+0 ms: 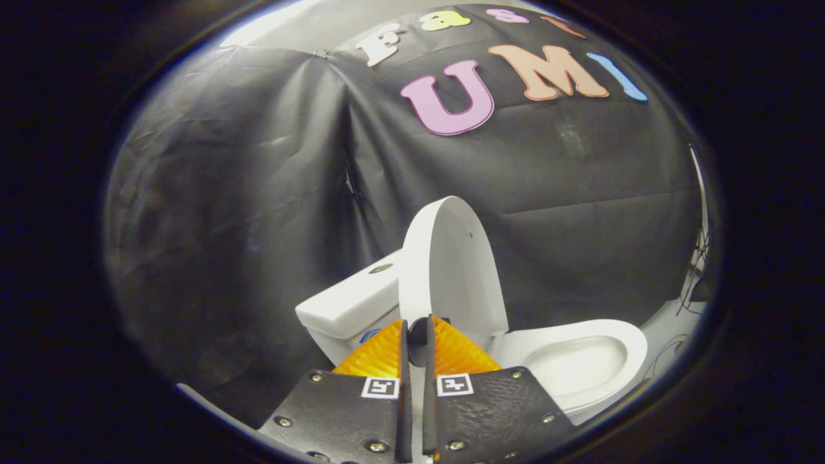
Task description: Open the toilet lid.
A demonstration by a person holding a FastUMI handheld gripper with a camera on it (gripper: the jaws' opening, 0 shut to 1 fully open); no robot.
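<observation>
A white toilet stands against the black cloth wall. Its lid (451, 264) is raised upright, leaning back toward the tank (351, 303). The seat ring and open bowl (580, 361) lie to the right of my fingers. My gripper (416, 328) is just in front of the lid's lower edge, near the hinge. Its fingers stand nearly together with only a thin slit between them, and nothing is held. A small dark part, maybe the hinge, shows in the slit just beyond the tips.
The tank carries a round flush button (380, 268) on top. Thin cables (693, 303) trail over the pale floor to the right of the bowl. The black cloth wall rises close behind the toilet.
</observation>
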